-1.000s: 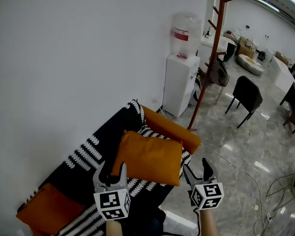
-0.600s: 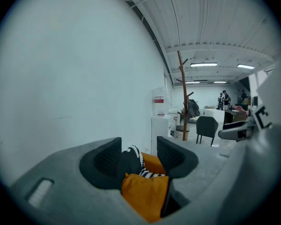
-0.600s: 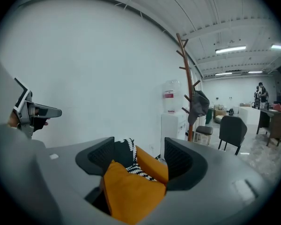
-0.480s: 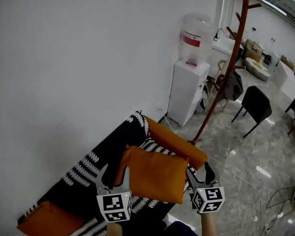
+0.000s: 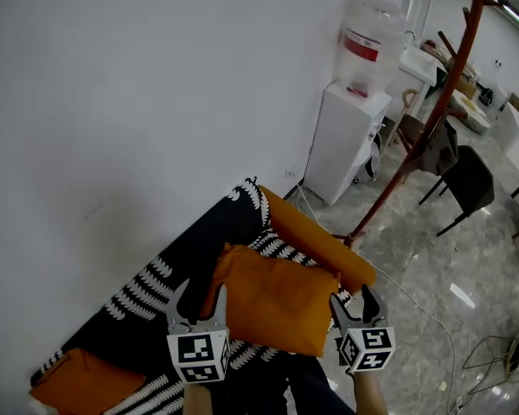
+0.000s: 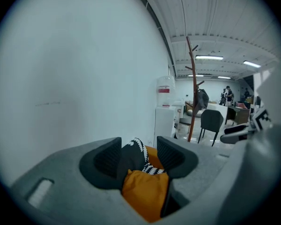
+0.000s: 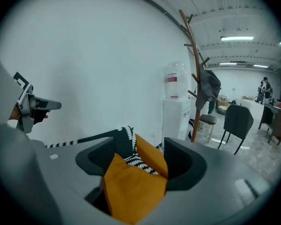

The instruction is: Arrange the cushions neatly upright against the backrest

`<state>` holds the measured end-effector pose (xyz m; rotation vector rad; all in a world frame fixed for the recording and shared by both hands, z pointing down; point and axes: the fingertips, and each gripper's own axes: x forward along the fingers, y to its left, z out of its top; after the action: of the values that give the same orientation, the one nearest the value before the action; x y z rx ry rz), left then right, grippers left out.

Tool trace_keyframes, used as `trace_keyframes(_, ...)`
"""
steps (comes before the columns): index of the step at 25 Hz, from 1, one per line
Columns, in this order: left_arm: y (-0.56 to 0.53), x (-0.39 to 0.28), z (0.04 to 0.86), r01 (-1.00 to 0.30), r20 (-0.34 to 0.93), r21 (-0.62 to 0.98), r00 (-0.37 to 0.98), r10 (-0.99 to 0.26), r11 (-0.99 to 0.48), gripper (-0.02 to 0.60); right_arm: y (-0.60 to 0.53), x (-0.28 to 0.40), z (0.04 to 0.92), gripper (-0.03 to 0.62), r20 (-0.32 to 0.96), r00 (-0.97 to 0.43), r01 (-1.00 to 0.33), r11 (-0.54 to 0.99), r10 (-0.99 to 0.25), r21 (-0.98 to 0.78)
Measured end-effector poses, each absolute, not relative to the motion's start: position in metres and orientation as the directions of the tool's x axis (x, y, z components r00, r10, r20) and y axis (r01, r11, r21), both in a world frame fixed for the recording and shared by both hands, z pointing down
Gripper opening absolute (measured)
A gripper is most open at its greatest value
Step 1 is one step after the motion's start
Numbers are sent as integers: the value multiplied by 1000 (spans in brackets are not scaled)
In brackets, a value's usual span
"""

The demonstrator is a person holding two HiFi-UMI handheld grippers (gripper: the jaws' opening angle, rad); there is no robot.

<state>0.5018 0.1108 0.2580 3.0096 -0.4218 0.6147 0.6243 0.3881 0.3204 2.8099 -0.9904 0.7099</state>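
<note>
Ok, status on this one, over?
Left hand-held gripper and right hand-held gripper both clamped on orange cushion. Cushion tilted, not upright against backrest. Second cushion at far end of sofa, not in the way.

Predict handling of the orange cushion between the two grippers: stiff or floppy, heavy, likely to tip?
Probably soft but not limp: the orange cushion shows a plump shape between the left gripper and right gripper. Likely light for its size, since edge pinches seem to carry it. Stood upright, it may slump unless leaned on the backrest.
</note>
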Motion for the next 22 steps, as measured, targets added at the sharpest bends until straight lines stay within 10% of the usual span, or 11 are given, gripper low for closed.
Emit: trace_keyframes(22, 65, 615, 423, -247, 635, -52, 739, -223, -968, 241, 381, 725, 497, 321, 695, 525, -608, -788, -491, -98)
